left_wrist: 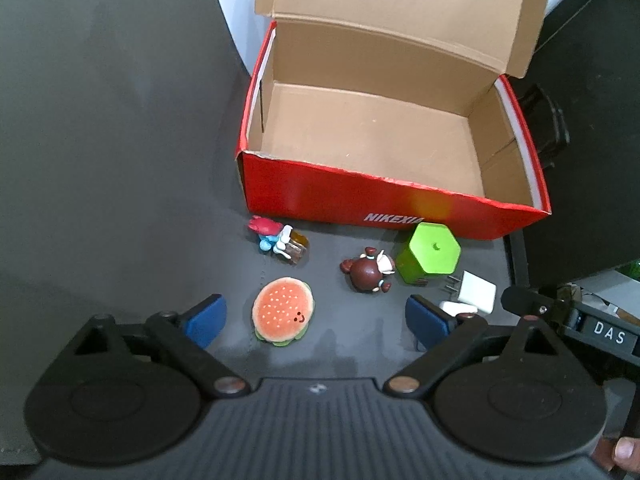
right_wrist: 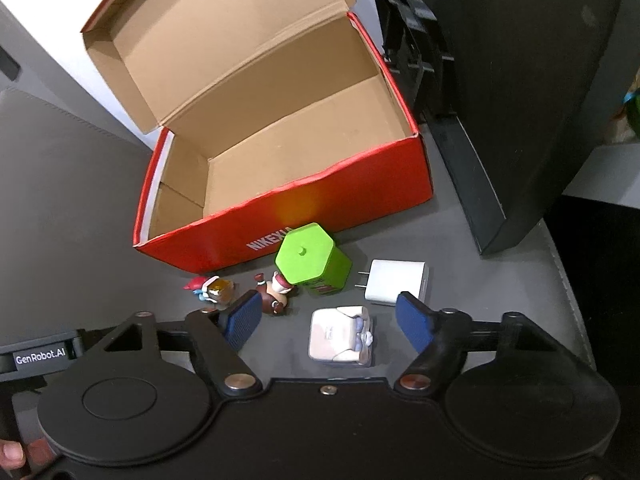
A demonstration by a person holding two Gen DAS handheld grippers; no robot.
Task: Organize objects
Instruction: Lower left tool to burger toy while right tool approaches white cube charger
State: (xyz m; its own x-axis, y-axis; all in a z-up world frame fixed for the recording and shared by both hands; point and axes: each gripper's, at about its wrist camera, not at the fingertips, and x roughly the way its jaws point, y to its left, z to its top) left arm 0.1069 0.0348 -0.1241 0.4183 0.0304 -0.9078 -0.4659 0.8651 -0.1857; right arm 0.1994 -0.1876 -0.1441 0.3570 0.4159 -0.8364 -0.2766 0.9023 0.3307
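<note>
Nearest to me, the left gripper (left_wrist: 316, 318) hangs with its blue pads spread wide, either side of a round, soft burger toy with an orange seeded bun and a tiny smile (left_wrist: 283, 311); the pads are clear of it, nothing held. Beside it, the right gripper (right_wrist: 327, 322) stands open too, narrower, its jaws bracketing a small white-and-cream block-shaped trinket (right_wrist: 341, 337) lying on the dark grey surface (left_wrist: 120, 200); neither pad touches it.

To do this well, I reckon each hand should sink until the pads sit at mid-height of its item, centred, then close gently. The burger looks squashy, so a light squeeze should do. The trinket's far pad is just beside a white plug-in charger with metal prongs (right_wrist: 396, 282); that pad should slip between them without nudging the charger.

Farther off lie a dark brown figurine on its side (left_wrist: 368, 270), a lime-green hexagonal plastic container (left_wrist: 428, 254) and a small red-and-blue figure with an amber piece (left_wrist: 278, 238), all near the box front. Beyond them stands the red cardboard shoebox with white lettering (left_wrist: 360, 200), lid flipped back, with nothing inside. It seems the likely destination; lift high enough to clear its front wall.
</note>
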